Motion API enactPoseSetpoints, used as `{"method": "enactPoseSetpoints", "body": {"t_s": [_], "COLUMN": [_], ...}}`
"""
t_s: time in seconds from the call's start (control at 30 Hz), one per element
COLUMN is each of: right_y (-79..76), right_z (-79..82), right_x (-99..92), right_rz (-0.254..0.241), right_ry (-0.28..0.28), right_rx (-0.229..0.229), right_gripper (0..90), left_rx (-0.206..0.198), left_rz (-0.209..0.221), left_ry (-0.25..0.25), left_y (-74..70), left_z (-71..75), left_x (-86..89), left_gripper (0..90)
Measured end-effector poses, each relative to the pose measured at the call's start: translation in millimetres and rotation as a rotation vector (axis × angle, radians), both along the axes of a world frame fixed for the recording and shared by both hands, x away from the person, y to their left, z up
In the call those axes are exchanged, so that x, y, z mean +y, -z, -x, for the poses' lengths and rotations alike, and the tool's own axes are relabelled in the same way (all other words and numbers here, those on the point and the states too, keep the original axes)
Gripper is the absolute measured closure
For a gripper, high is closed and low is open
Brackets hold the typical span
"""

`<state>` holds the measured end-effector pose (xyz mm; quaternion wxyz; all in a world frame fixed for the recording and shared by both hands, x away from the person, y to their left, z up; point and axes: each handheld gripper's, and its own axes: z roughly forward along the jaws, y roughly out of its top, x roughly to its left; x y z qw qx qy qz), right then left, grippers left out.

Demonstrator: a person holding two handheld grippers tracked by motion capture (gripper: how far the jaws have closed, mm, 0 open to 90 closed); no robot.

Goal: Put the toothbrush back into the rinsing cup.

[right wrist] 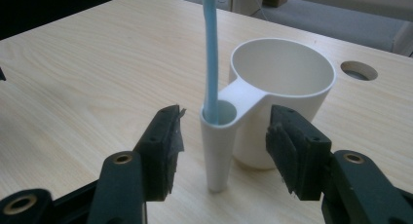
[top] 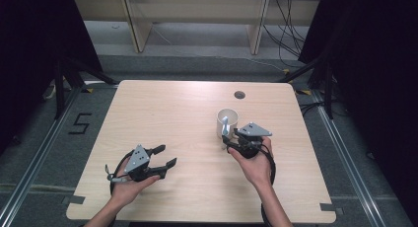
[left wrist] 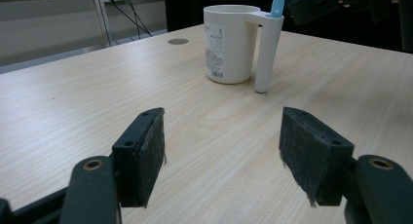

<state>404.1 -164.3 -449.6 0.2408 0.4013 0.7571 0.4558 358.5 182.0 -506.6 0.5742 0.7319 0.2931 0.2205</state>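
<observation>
Barcode label (left wrist: 215,58) on white mug (left wrist: 230,41)

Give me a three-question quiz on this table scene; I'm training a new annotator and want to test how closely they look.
1. True or false: the right gripper is clamped on the cup's hollow handle.
2. Where does the blue stick stand? A) inside the cup's bowl B) in the handle's hollow top C) flat on the table
3. What lies between the jaws of the left gripper?

Key
1. False: the jaws stand open on either side of the handle, pads clear of it.
2. B
3. Nothing but bare tabletop; its jaws are open, and the cup stands farther off.
</observation>
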Motion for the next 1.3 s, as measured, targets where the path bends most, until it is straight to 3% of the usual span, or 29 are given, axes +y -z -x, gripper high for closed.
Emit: {"method": "enactPoseSetpoints", "body": {"t_s": [0.07, 0.1, 0.13, 0.2, 0.23, 0.4, 0.53, 0.57, 0.6, 0.67, 0.7, 0.77, 0.83, 1.03, 1.13, 1.2, 1.23, 1.3], "right_y": [-0.3, -0.7, -0.8, -0.2, -0.8, 1.2, 4.4, 5.9, 7.0, 10.3, 11.3, 12.1, 19.7, 32.4, 40.1, 44.1, 44.2, 48.7], "right_z": [5.0, 7.6, 7.8, 11.8, 12.7, 20.7, 26.4, 29.5, 30.9, 37.3, 37.7, 40.4, 48.4, 58.7, 64.4, 65.4, 68.4, 67.5], "right_x": [-5.3, -7.0, -10.4, -13.6, -17.6, -27.7, -33.6, -40.6, -43.9, -47.9, -54.6, -56.7, -66.6, -78.7, -86.2, -88.5, -87.9, -90.0], "right_rz": [-0.009, -0.019, 0.003, -0.023, 0.003, -0.012, -0.034, -0.016, -0.019, -0.059, -0.021, -0.033, -0.043, -0.058, -0.056, -0.058, -0.070, -0.083], "right_ry": [0.000, 0.011, 0.009, 0.019, 0.017, 0.034, 0.038, 0.045, 0.050, 0.075, 0.068, 0.075, 0.094, 0.128, 0.137, 0.139, 0.155, 0.141], "right_rx": [0.012, 0.021, -0.015, 0.007, -0.011, -0.019, 0.008, -0.008, -0.023, 0.013, -0.019, -0.006, -0.010, -0.017, 0.010, 0.004, 0.037, 0.018], "right_gripper": [46.7, 46.5, 46.2, 46.1, 46.1, 46.0, 46.0, 46.1, 46.0, 46.1, 46.0, 46.1, 46.0, 45.8, 45.7, 45.5, 45.3, 44.8], "left_rx": [-0.007, 0.002, 0.002, 0.002, 0.002, 0.005, 0.002, -0.007, -0.003, -0.001, -0.007, -0.006, 0.003, 0.002, -0.005, 0.002, 0.002, 0.002], "left_rz": [0.020, 0.004, 0.004, 0.005, 0.007, 0.012, 0.012, 0.028, 0.018, 0.014, 0.030, 0.030, 0.013, 0.018, 0.025, 0.014, 0.015, 0.016], "left_ry": [-0.002, -0.011, -0.011, -0.014, -0.017, -0.027, -0.030, -0.023, -0.030, -0.032, -0.027, -0.028, -0.033, -0.034, -0.034, -0.041, -0.044, -0.049], "left_y": [0.8, 0.1, 0.1, 0.4, 0.5, 1.0, 1.0, 1.7, 0.9, 0.7, 1.9, 2.1, 2.0, 2.7, 3.3, 2.4, 2.6, 3.3], "left_z": [-1.2, -0.4, -0.4, -1.0, -1.3, -1.3, -1.1, -2.1, -1.7, -1.6, -2.6, -2.3, -1.1, -0.8, -1.5, -0.3, -0.4, -1.0], "left_x": [1.2, 2.8, 2.8, 4.3, 4.8, 7.6, 8.5, 8.1, 9.0, 9.3, 8.6, 8.4, 8.5, 8.6, 9.9, 11.7, 12.6, 13.7], "left_gripper": [33.1, 33.1, 33.2, 33.1, 33.1, 33.1, 33.2, 33.2, 33.2, 33.2, 33.2, 33.2, 33.2, 33.1, 33.2, 33.2, 33.2, 33.2]}}
